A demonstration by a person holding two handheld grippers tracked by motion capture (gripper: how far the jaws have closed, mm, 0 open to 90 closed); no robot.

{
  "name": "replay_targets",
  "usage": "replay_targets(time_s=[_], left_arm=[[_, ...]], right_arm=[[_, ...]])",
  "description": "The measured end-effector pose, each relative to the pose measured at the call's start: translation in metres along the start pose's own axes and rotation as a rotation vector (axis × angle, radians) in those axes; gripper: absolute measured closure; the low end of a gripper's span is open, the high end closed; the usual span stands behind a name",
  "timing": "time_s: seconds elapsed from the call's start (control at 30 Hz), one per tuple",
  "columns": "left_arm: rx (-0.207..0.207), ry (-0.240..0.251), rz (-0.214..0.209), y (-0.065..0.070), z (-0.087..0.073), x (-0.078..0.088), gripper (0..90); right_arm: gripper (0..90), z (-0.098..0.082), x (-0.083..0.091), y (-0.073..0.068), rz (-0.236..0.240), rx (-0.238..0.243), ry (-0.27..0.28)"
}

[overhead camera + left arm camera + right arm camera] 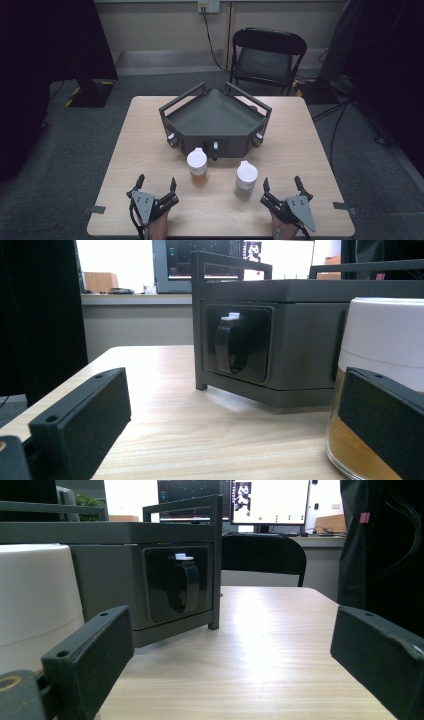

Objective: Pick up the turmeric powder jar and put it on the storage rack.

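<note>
Two white-capped jars stand on the wooden table (300,130) in front of a dark grey angular rack (215,117). The left jar (197,167) holds amber-brown contents; it rises at the right of the left gripper view (385,365). The right jar (246,180) looks paler and fills the left edge of the right gripper view (35,605). My left gripper (156,181) rests open near the table's front edge, left of and nearer than the amber jar. My right gripper (281,182) stands open to the right of the pale jar. Nothing sits between either pair of jaws.
The rack has rails on top and round knobs and a recessed handle (232,347) on its front faces. A black folding chair (267,57) stands beyond the table. Dark stands and cables flank the floor on both sides. Monitors (270,502) glow in the background.
</note>
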State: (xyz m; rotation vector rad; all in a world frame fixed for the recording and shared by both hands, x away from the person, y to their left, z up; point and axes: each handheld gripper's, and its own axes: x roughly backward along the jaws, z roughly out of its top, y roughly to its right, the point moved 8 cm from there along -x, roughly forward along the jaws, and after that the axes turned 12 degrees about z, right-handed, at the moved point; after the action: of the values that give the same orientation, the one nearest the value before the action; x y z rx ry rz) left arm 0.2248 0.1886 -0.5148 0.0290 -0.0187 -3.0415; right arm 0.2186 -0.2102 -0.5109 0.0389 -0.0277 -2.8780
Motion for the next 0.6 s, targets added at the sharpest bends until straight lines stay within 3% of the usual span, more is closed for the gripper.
replay_targets(time_s=[0.6], left_arm=[[0.0, -0.013, 0.006, 0.0007, 0.0012, -0.0018, 0.3]], right_arm=[[2.3, 0.0001, 0.0, 0.0001, 0.0, -0.002, 0.0]])
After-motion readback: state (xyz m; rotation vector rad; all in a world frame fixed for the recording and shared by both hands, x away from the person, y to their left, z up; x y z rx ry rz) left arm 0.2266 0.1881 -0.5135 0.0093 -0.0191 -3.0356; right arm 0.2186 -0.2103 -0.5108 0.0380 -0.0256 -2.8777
